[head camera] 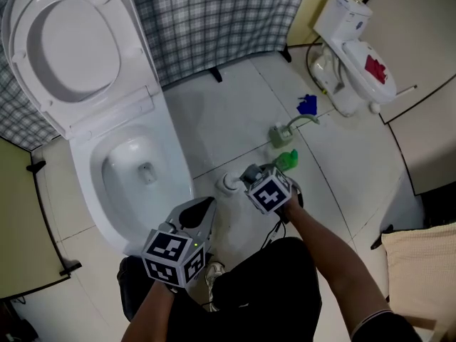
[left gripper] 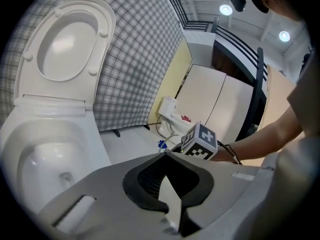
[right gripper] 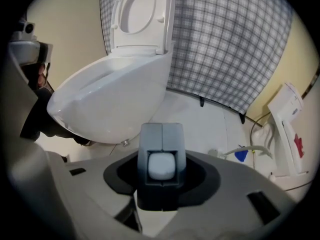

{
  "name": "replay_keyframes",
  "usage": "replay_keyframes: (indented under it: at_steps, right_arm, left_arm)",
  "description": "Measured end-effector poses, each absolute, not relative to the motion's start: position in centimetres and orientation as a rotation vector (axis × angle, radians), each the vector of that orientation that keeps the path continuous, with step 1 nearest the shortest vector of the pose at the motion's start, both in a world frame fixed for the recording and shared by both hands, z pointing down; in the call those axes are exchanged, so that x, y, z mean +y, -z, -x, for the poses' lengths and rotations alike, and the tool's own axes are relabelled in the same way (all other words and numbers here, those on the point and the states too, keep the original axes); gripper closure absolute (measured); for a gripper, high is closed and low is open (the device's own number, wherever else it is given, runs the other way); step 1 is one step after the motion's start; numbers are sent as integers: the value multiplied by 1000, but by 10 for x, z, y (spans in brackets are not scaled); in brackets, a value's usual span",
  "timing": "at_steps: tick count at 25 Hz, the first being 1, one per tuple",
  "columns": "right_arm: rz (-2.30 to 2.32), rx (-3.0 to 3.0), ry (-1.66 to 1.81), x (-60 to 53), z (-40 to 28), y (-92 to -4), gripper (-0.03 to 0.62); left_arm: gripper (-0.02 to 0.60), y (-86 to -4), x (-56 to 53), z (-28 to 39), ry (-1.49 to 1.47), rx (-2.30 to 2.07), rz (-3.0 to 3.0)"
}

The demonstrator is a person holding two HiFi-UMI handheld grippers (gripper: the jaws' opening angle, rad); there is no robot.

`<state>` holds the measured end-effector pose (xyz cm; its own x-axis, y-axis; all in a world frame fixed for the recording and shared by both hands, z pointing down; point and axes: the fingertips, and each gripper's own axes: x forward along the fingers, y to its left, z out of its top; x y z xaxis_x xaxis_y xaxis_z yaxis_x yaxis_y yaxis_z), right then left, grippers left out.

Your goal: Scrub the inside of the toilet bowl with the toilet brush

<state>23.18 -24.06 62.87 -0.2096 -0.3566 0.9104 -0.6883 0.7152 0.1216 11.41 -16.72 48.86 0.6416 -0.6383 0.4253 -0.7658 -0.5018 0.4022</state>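
The toilet (head camera: 174,155) stands at the left on the tiled floor (head camera: 235,112), its lid (head camera: 71,45) and seat tipped up against a checked cloth (head camera: 214,20), the bowl open with a little water at the bottom. The brush (right gripper: 161,166) is outside the bowl, over the floor beside the toilet's front. Only its grey, squarish handle top with a rounded white cap shows, end on. The right gripper (head camera: 251,171) points steeply down, and its tips pinch that handle from both sides, spread just as wide as the handle. A white ring (head camera: 229,184) lies on the floor just beside this gripper, toward the bowl; what it is I cannot tell. The left gripper (left gripper: 167,155) hangs near the bowl's front edge, aimed slightly down. Its tips are pressed together with nothing between them. Well apart, by the far wall, sits a second toilet (head camera: 353,41) with a red mark. On the floor between that toilet and the right gripper lie a blue thing (head camera: 308,105) and two green ones (head camera: 285,159).
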Motion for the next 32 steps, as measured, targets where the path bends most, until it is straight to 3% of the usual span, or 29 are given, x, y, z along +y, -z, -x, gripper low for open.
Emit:
replay_keyframes:
  at_steps: [28, 30, 32]
  right_arm:
    - [-913, -1757, -284, -249, -228, -699, 384]
    - [-937, -1789, -273, -252, -228, -695, 300]
    - [-944, -1822, -269, -251, -228, -688, 299]
  left_arm:
    - [572, -496, -165, -107, -295, -1083, -2274]
    - [572, -495, -167, -106, -294, -1088, -2275]
    - [572, -495, -168, -103, -293, -1098, -2272]
